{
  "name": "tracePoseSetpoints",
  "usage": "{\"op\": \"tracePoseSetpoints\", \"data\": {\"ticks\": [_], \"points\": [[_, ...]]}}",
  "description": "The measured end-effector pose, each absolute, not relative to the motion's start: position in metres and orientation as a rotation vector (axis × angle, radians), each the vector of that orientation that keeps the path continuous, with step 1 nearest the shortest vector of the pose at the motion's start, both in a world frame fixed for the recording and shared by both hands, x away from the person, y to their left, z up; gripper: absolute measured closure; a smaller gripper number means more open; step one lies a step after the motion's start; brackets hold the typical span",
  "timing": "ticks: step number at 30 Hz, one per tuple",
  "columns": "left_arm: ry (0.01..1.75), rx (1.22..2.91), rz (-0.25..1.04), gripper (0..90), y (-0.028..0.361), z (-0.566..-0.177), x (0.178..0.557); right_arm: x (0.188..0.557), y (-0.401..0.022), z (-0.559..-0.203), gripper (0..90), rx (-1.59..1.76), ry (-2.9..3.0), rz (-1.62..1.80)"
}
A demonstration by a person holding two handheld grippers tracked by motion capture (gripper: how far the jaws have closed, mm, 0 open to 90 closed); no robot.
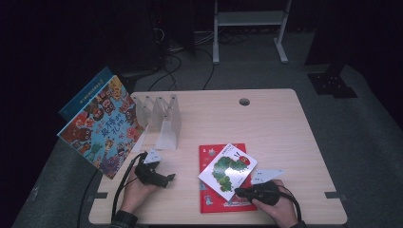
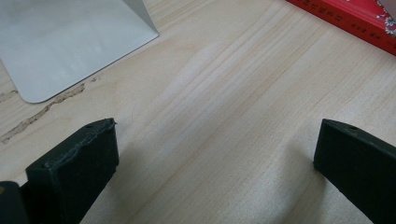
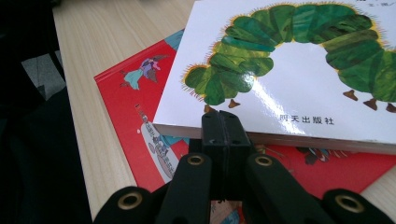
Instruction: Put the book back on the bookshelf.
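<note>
Two colourful picture books (image 1: 97, 126) already lean in the grey metal rack (image 1: 161, 118) at far left — the white caterpillar book (image 1: 228, 170) remains on the red book (image 1: 209, 202) near the bench's (image 1: 285, 133) front edge, right gripper (image 1: 240, 192) closed at its edge, left gripper (image 1: 168, 178) wide open, empty.

A pale wooden table (image 1: 285, 123) stands on grey carpet (image 1: 366, 142); a white metal frame (image 1: 250, 19) stands beyond its far edge in the dark.

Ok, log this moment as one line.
left gripper: open, over bare wooden table | right gripper: shut, tips against edge of white caterpillar book | book lies atop red picture book
</note>
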State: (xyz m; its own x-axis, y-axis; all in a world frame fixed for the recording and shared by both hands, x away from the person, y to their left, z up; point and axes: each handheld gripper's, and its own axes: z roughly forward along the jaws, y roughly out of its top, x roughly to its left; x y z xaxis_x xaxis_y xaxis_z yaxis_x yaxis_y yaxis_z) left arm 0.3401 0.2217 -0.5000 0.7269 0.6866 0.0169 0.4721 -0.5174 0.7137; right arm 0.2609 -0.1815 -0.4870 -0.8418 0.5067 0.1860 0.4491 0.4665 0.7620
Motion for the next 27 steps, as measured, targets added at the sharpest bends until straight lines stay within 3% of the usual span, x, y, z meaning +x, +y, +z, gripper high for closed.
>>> {"op": "tracePoseSetpoints", "data": {"ticks": [27], "points": [[0.869, 2.216, 0.386, 0.0, 0.222, -0.500, 0.341, 0.289, -0.122, -0.484, 89.3, 0.739, 2.681, 1.371]]}}
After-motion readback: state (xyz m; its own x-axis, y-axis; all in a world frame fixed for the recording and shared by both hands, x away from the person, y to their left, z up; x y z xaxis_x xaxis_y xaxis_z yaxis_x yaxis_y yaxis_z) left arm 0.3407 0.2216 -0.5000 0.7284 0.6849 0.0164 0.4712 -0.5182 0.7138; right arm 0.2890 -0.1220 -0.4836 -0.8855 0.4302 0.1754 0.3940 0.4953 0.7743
